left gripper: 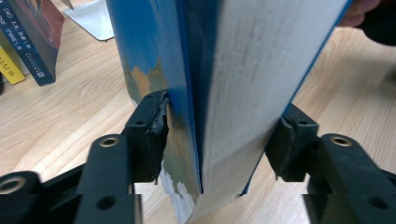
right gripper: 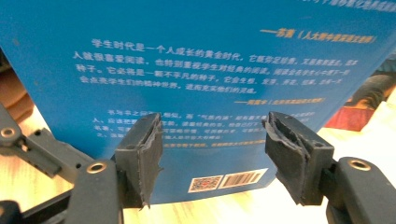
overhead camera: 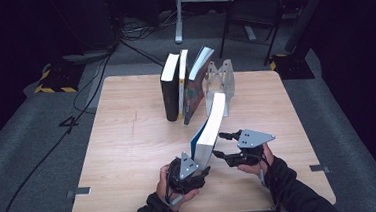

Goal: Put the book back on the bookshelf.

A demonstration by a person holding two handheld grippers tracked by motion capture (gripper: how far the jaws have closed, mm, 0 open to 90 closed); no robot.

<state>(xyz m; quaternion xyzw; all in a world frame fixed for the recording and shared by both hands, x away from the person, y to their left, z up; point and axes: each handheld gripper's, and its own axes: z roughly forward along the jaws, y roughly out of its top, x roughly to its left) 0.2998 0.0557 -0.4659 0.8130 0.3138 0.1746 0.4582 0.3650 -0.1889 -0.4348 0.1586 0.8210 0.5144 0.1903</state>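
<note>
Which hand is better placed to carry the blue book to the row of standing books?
Left. Its claw straddles the blue book, a pad on each cover. The right claw stands open facing the back cover, gripping nothing.

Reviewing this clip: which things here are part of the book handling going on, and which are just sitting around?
In the job:
- blue book, tilted, its lower end between the pads of the left gripper
- right gripper, open, facing the book's back cover
- row of three books
- metal bookend beside the row

Lying about:
- cables on the floor
- chair behind the table
</note>
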